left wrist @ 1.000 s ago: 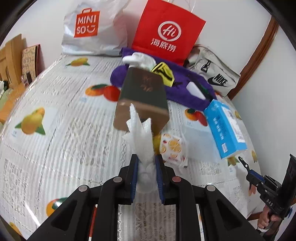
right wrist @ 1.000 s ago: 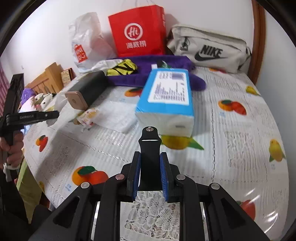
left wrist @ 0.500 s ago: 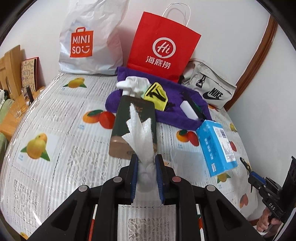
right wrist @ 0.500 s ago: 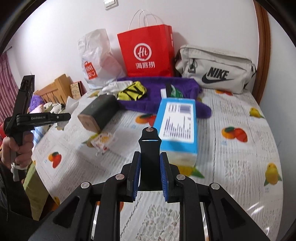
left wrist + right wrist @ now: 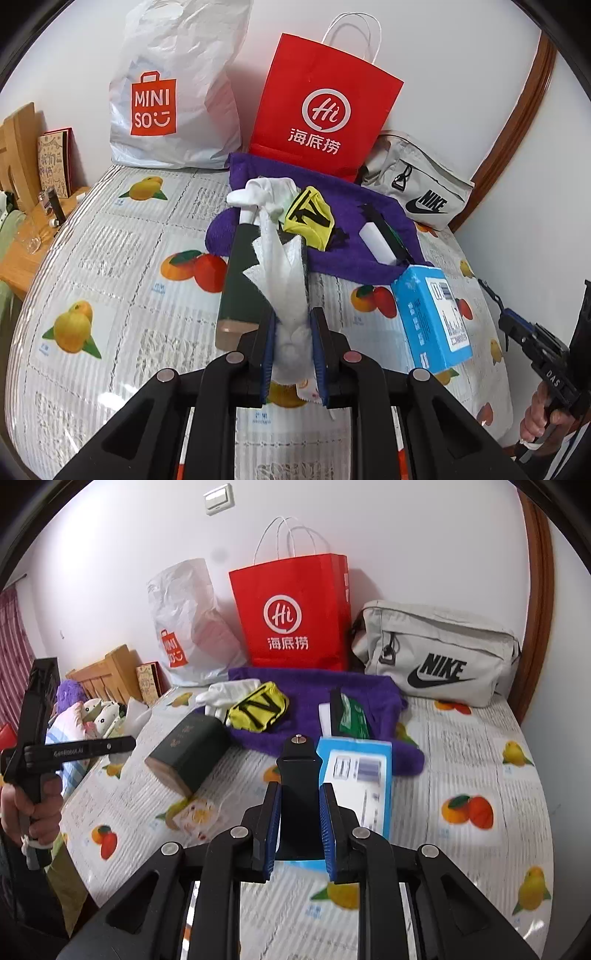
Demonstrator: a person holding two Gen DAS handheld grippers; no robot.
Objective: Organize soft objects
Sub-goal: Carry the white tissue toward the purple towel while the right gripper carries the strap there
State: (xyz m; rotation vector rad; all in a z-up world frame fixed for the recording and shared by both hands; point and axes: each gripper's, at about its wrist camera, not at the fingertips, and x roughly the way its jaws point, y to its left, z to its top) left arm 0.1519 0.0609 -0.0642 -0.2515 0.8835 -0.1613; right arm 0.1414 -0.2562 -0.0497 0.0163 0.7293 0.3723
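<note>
Against the earlier frames: dark green rectangular tissue box (image 5: 255,280) hangs higher at centre-left under the left gripper (image 5: 293,350) clenched on its white tissue (image 5: 286,273), while the right gripper (image 5: 300,823), lower centre, grips a black strap (image 5: 298,775) carrying the blue soft tissue pack (image 5: 360,779) upward off the fruit-print bedsheet (image 5: 480,775).

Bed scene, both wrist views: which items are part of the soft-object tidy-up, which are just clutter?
In play:
- white tissue, clamped in left gripper
- dark green tissue box
- black strap, clamped in right gripper
- blue tissue pack

Lying about:
- red paper bag
- Nike bag
- Miniso bag
</note>
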